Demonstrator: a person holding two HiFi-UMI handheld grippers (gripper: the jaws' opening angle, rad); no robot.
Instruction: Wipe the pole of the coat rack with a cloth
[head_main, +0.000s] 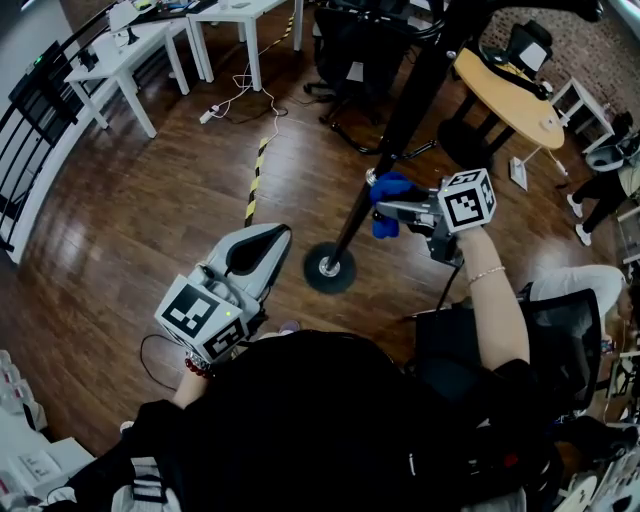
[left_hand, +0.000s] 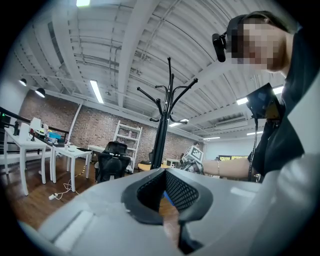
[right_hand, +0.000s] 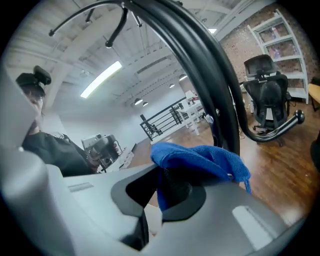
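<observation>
- Head view: the coat rack's pole (head_main: 408, 120) rises at a slant from its round base (head_main: 312, 280) on the wood floor.
- The right gripper (head_main: 385, 212) is up against the pole, a little above the base. It is clamped on a blue cloth (head_main: 388, 186), which is pressed to the pole's side.
- The left gripper (head_main: 268, 245) hangs beside the base, apart from the pole, and takes no part in the wiping.
- Left gripper view: the jaws stand slightly apart with only floor showing between them, so they hold nothing. The pole (left_hand: 161, 135) stands ahead with its hooks (left_hand: 167, 95) at the top. The right gripper shows just beside the pole, low down.
- Right gripper view: the cloth (right_hand: 200, 157) bulges out of the closed jaws, and its far edge lies on the pole (right_hand: 220, 115). An office chair (right_hand: 270, 97) stands beyond the pole.
- Progress: the wipe appears to be under way on the lower stretch. Nothing on the black pole shows which parts are already clean. The upper length towards the hooks and the short part down to the base may remain.
</observation>
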